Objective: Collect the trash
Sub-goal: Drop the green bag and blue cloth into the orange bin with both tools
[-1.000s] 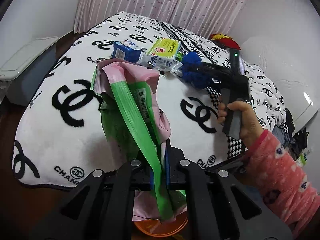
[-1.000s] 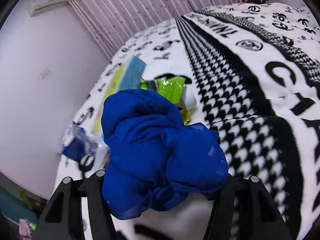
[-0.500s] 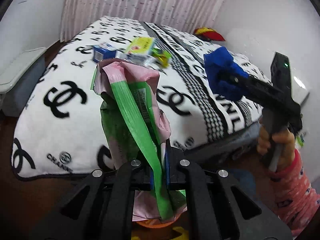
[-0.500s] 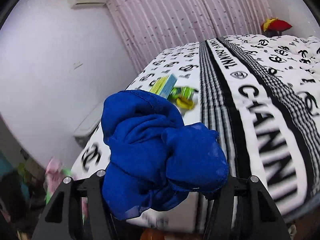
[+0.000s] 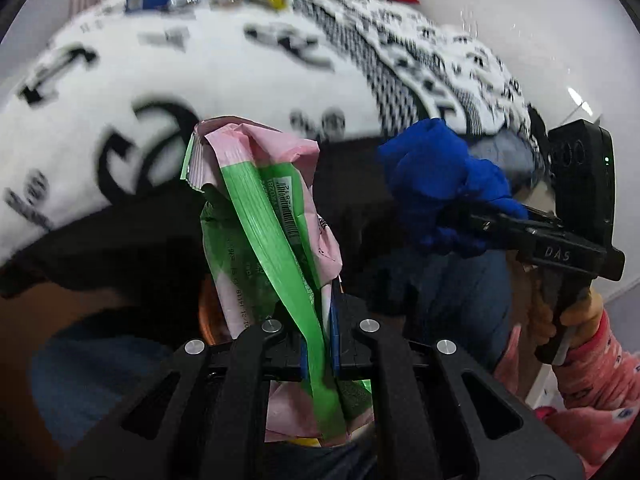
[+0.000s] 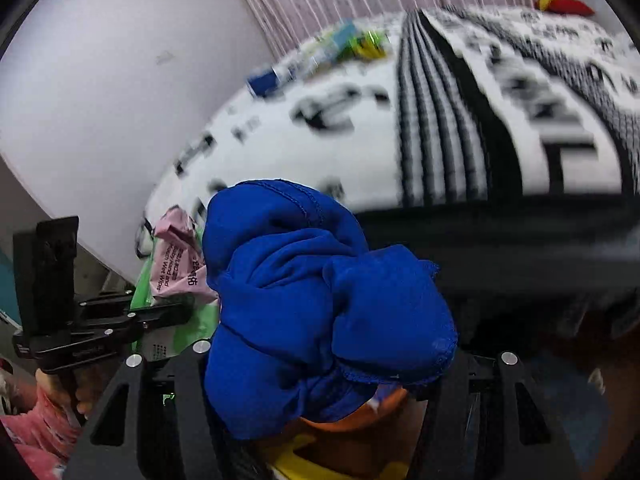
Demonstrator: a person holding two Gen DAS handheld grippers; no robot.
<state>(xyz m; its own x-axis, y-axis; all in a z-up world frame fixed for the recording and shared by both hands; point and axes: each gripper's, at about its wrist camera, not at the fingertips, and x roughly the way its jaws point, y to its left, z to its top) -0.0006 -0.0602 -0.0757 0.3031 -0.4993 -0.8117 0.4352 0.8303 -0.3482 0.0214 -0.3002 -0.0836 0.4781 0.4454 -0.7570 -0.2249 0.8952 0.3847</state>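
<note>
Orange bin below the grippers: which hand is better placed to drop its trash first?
Probably right. The blue cloth in the right gripper hangs just above the orange bin; the left gripper holds its wrapper upright.

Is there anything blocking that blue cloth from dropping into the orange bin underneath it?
Nothing visible does. The right gripper holds the bunched blue cloth directly above the orange bin, with only air showing between them. The wet wipes pack, clamped in the left gripper, hangs off to one side.
</note>
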